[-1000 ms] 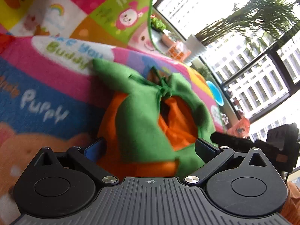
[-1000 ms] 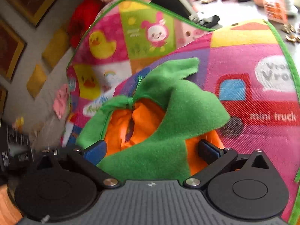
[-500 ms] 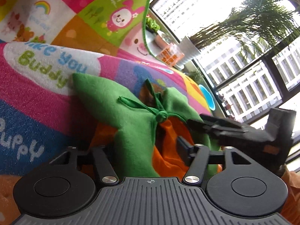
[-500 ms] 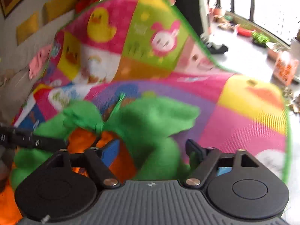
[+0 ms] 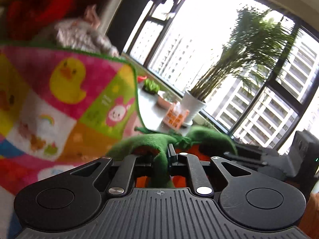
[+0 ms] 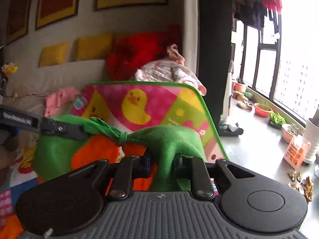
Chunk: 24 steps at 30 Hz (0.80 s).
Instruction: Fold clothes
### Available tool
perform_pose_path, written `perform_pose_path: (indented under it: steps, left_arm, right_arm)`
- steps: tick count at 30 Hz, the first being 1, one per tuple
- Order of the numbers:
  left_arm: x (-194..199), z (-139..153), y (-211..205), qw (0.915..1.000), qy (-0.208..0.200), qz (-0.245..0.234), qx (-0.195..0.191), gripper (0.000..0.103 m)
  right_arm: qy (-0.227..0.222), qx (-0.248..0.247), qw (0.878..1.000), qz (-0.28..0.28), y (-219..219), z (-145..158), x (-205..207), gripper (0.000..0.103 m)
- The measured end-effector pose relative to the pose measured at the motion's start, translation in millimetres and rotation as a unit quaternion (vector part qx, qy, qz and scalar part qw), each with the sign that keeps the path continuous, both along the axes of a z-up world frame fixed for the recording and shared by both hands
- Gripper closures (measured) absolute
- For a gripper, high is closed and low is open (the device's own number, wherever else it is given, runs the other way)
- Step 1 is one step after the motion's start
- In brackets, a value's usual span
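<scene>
Between the jaws of the left gripper (image 5: 166,159) a fold of soft green felt is being pinched tight, the jaws fully clenched on it. It belongs to the costume (image 5: 159,143), a fleecy green and orange garment with a leaf-shaped collar tied in a small knot. The right gripper (image 6: 165,160) is gripping another thick green flap of the same costume (image 6: 169,137), its jaws closing with the fabric bunched between them. The garment is hanging stretched between the two grippers, above the play mat (image 6: 159,103).

In the right wrist view the left gripper (image 6: 59,128) is showing as a black bar reaching in from the left, clamped on the collar beside the knot. In the left wrist view the right gripper (image 5: 259,159) is sitting dark and blocky at the right.

Beyond the costume the play mat (image 5: 59,99) is lying bright and quilted, green-edged, printed with a yellow duck and a pink rabbit. Only the right view is showing the yellow cushions (image 6: 93,45) and framed pictures on the wall. The left view alone is showing the feathery potted palm (image 5: 249,59) in its white pot by the window, blurred.
</scene>
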<state>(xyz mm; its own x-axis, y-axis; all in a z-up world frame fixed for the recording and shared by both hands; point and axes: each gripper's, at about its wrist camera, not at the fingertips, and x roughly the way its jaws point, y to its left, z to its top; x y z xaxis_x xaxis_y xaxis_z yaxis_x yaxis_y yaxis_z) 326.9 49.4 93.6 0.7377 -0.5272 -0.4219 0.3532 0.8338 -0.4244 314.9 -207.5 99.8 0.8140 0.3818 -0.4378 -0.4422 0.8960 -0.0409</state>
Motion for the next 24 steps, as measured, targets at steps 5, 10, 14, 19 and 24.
perform_pose_path:
  steps: [5,10,14,19,24]
  left_arm:
    - [-39,-34,-15,0.9976,0.023,-0.025,0.061,0.09]
    - [-76,-69,-15,0.9909,0.063,-0.042,0.112,0.083]
    - [-104,-53,-5,0.9915,0.053,-0.05,0.108,0.072]
    - [-108,-10,-8,0.9968,0.01,-0.066,0.044,0.063]
    - [-82,-39,-43,0.9935,0.05,-0.089,0.05,0.067]
  right_arm:
    - [0.014,-0.048,0.999,0.015,6,-30,-45,0.085]
    - [0.062,-0.079,0.995,0.023,4,-65,-79,0.085]
    - [0.099,-0.095,0.99,0.032,0,-92,-95,0.085]
    - [0.126,-0.099,0.986,0.037,0,-112,-104,0.085]
    - [0.131,-0.081,0.987,0.034,-8,-99,-113,0.082]
